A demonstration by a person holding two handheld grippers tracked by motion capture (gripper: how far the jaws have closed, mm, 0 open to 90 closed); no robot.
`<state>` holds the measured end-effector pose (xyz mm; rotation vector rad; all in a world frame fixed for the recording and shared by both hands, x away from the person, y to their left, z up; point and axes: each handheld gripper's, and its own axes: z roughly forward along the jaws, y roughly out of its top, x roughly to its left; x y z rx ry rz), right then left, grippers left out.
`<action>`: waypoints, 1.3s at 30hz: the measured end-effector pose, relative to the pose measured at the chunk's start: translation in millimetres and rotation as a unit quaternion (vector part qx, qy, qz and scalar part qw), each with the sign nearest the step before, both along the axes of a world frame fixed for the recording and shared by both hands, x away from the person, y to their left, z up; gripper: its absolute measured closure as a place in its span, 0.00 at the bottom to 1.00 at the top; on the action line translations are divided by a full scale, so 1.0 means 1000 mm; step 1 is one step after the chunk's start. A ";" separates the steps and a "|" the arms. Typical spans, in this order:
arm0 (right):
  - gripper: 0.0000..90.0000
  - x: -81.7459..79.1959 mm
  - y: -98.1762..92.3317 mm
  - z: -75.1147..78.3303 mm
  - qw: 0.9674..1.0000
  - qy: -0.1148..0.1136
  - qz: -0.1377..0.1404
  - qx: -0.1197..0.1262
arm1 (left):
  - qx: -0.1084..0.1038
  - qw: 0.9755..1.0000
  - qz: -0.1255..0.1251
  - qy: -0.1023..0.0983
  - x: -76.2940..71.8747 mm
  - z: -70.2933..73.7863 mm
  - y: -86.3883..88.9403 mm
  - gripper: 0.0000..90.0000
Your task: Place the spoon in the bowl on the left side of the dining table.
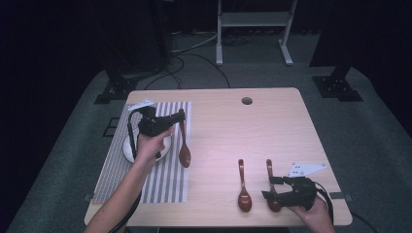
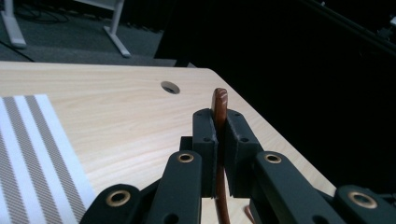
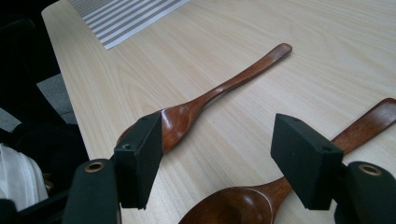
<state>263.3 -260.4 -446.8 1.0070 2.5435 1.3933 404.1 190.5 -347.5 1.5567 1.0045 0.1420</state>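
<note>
Three wooden spoons, two hand-held grippers and a striped mat on a table.

The left gripper (image 1: 176, 119) is clamped on the handle of the first spoon (image 1: 184, 141), which is held over the right edge of the striped mat (image 1: 160, 184), bowl hanging down. The right gripper (image 1: 272, 187) is held with jaws spread around the right spoon (image 1: 272, 187); the middle spoon (image 1: 243, 187) lies just beside it on the table (image 1: 272, 126).
</note>
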 end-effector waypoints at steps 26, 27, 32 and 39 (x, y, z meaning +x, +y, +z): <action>0.37 0.002 -0.005 0.001 1.000 0.005 -0.005 0.009 | 0.012 0.997 0.078 0.002 0.025 0.020 0.043 0.94; 0.37 0.003 -0.005 0.001 1.000 0.006 -0.005 0.009 | 0.012 0.996 0.084 0.002 0.026 0.021 0.046 0.94; 0.37 0.003 -0.004 0.001 1.000 0.006 -0.004 0.009 | 0.008 0.995 0.099 0.004 0.029 0.022 0.058 0.94; 0.37 0.003 -0.004 0.002 1.000 0.006 -0.005 0.010 | -0.002 0.992 0.124 0.008 0.032 0.020 0.075 0.94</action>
